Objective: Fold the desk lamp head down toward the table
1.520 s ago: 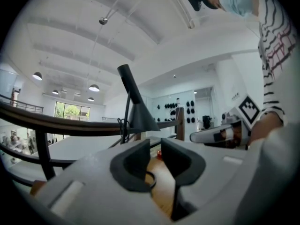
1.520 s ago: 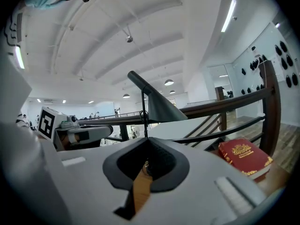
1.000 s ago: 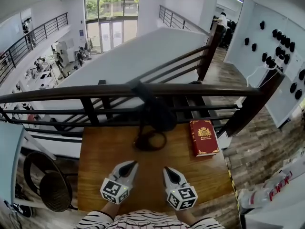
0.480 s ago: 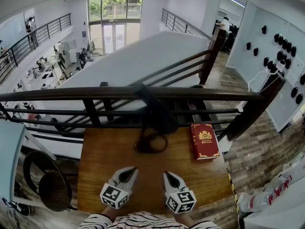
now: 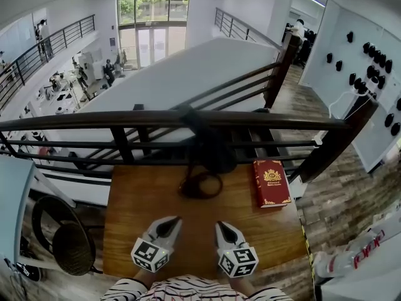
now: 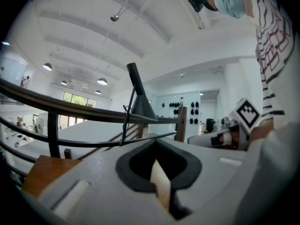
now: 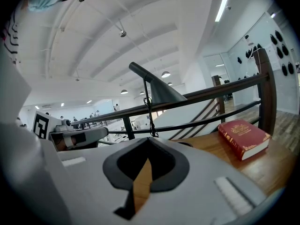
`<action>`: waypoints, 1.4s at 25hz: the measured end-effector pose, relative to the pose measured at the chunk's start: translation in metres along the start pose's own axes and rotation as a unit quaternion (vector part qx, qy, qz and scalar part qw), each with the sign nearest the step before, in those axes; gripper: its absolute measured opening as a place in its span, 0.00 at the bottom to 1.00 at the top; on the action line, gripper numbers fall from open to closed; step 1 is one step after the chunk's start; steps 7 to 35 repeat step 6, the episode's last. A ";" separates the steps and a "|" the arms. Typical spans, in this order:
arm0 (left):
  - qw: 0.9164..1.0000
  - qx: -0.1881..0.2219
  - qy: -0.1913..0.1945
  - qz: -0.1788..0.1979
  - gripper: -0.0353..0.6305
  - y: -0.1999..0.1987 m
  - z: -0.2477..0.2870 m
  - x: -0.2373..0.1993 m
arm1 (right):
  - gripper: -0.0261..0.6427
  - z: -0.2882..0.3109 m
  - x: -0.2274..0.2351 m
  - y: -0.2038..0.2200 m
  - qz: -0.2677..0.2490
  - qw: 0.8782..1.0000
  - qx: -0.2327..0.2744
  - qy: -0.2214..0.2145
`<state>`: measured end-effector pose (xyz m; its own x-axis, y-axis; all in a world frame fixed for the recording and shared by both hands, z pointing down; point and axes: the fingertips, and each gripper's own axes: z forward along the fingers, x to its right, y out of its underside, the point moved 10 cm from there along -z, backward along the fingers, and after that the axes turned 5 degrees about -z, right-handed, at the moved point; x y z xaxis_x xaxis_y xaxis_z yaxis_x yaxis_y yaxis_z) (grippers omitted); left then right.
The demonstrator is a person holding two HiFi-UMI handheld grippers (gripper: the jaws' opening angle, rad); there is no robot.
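Note:
A black desk lamp stands at the far middle of the wooden table (image 5: pixel 131 212). Its ring base (image 5: pixel 200 185) rests on the wood, and its cone head (image 5: pixel 213 150) is raised against the railing. The cone head (image 6: pixel 140 106) also shows in the left gripper view, and the cone head (image 7: pixel 161 93) in the right gripper view, on a slanted black arm with a cord hanging down. My left gripper (image 5: pixel 169 222) and right gripper (image 5: pixel 223 227) hover side by side over the near half of the table, short of the lamp. Both are shut and hold nothing.
A red book (image 5: pixel 271 182) lies at the table's far right, and it also appears as the red book (image 7: pixel 243 136) in the right gripper view. A dark wooden railing (image 5: pixel 125 120) runs just behind the table. A black chair (image 5: pixel 69 248) stands left of the table.

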<state>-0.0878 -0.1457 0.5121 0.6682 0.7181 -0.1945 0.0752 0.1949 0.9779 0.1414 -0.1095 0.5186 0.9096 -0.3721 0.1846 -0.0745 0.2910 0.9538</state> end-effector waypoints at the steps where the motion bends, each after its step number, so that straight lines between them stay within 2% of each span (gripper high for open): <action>1: 1.000 0.001 0.001 0.001 0.06 -0.001 0.000 0.000 | 0.04 0.001 0.000 -0.001 -0.001 1.000 0.001 0.000; 35: 1.000 -0.001 0.002 0.004 0.06 -0.003 0.002 0.001 | 0.04 0.001 0.001 -0.004 -0.004 1.000 0.002 0.002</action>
